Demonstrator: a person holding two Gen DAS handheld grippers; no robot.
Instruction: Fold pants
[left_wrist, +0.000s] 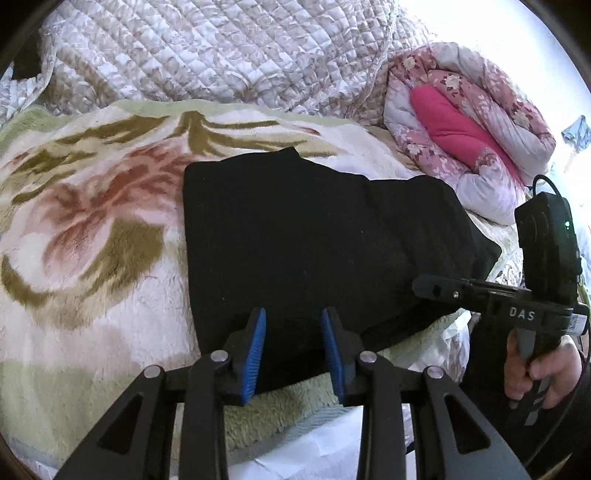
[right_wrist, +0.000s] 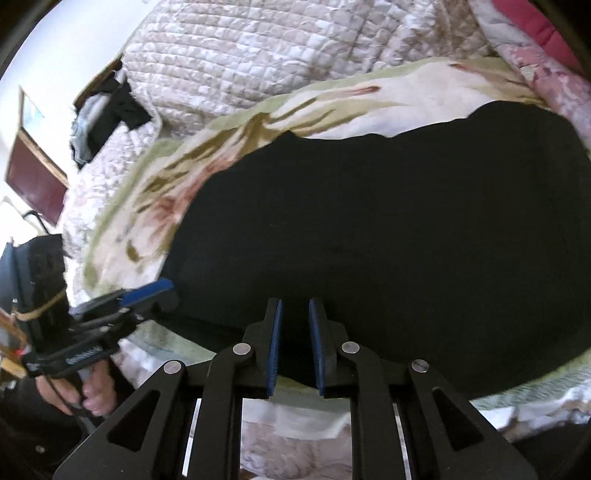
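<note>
The black pants (left_wrist: 317, 243) lie folded into a thick rectangle on a floral fleece blanket (left_wrist: 92, 229); they fill the middle of the right wrist view (right_wrist: 388, 236). My left gripper (left_wrist: 293, 317) is open and empty, its blue pads just above the near edge of the pants. My right gripper (right_wrist: 295, 306) is open with a narrow gap and empty, over the near edge of the pants. The right gripper also shows at the right of the left wrist view (left_wrist: 436, 288), beside the pants' right end. The left gripper shows in the right wrist view (right_wrist: 155, 291) at the pants' left corner.
A quilted beige bedspread (left_wrist: 221, 48) lies behind the blanket. A rolled pink floral duvet (left_wrist: 469, 122) sits at the far right. Dark clothes (right_wrist: 110, 110) lie at the bed's far left, near a framed picture (right_wrist: 33, 170). The bed's near edge runs below both grippers.
</note>
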